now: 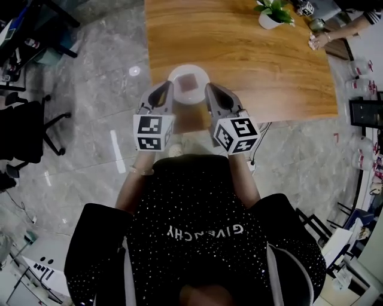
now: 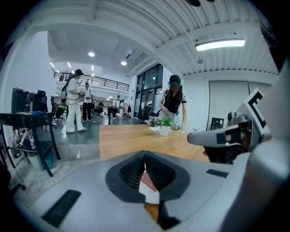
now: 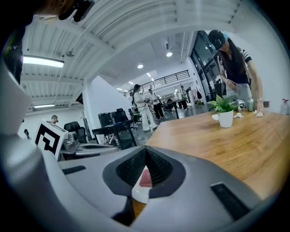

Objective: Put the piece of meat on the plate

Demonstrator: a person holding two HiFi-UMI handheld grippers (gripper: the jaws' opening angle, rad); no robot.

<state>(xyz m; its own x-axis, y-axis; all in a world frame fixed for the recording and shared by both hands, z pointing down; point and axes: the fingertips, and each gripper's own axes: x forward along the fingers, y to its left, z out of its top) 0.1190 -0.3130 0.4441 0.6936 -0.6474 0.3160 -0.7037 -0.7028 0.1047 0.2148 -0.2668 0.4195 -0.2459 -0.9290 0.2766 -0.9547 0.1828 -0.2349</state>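
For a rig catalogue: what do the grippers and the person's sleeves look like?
The left gripper and right gripper are grey tapered shells with black ribbed pads, each bearing a white cube with black square markers. Short black sleeves, white-speckled.

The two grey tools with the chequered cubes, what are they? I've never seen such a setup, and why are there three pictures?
They are hand-held grippers: a person holds one in each hand, in place of a robot arm. The head view comes from a camera on the person's head and looks down on the left gripper and the right gripper. The other two pictures come from a camera riding on each gripper, looking along its jaws. On the wooden table stands a white plate with the piece of meat on it, and a potted plant sits farther back. Both grippers are shut and hold nothing. The meat glimpsed past their jaws lies on the plate.
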